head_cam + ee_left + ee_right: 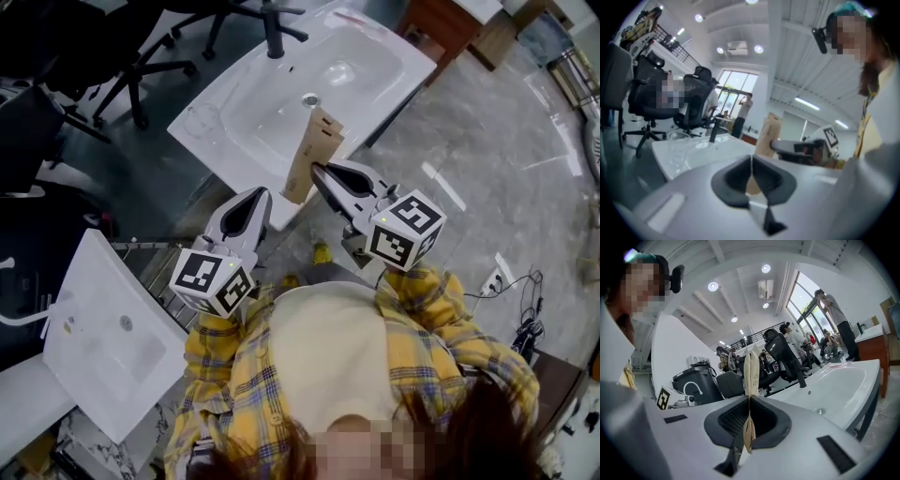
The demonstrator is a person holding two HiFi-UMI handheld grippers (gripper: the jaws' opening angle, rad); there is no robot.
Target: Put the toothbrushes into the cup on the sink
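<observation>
A flat brown cardboard toothbrush package (314, 155) stands upright over the near edge of the white sink (375, 70). My right gripper (317, 171) is shut on its lower end. In the right gripper view the package (751, 373) sticks up from between the closed jaws (750, 401). My left gripper (262, 194) hangs just left of the package, shut with nothing in it. A clear plastic cup (200, 120) sits on the sink's left corner. In the left gripper view the cup (677, 150) is at the left and the package (767, 133) is straight ahead. No bare toothbrush shows.
A black faucet (273, 28) rises at the sink's far side. Black office chairs (141, 56) stand to the left. A second white sink (112, 347) lies at the lower left. A wooden cabinet (441, 28) is at the top right, and cables and a power strip (492, 281) lie on the floor.
</observation>
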